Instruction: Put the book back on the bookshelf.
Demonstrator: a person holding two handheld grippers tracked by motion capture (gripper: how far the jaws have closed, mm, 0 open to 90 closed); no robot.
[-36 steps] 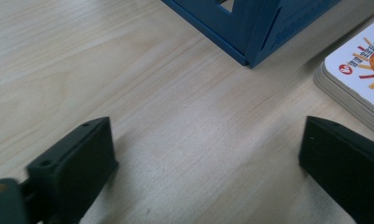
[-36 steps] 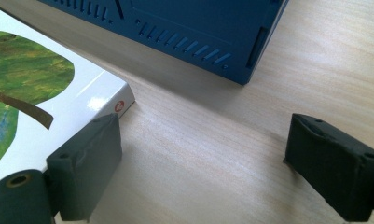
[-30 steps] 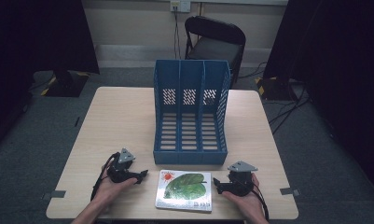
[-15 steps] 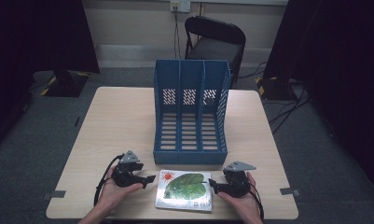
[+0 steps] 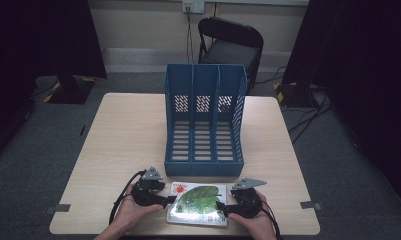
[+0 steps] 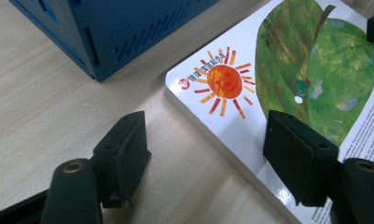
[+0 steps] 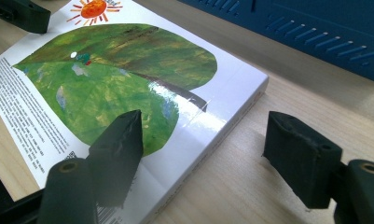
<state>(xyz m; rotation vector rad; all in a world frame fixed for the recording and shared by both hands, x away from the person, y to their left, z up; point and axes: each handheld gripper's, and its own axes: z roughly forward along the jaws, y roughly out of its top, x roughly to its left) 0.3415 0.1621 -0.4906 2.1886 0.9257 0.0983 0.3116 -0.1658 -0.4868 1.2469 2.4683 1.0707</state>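
High view: book point(image 5: 198, 204) flat on desk point(image 5: 123, 145) at near edge, just before blue file rack point(image 5: 204, 120), cover up for a two-sided pickup. Left tool point(image 5: 172, 201) and right tool point(image 5: 222, 207) both agape, straddling opposite book edges, not clamped. Since a second ago: both drawn inward to the book, jaws partly narrowed.

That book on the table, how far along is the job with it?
Barely begun. The book lies flat on the table, in front of the blue file rack, whose three slots look empty. In hand: the left gripper and right gripper each straddle an edge of the book, jaws just narrowed but not yet pressing. Left, probably: grip it, lift it and perhaps stand it in a slot.
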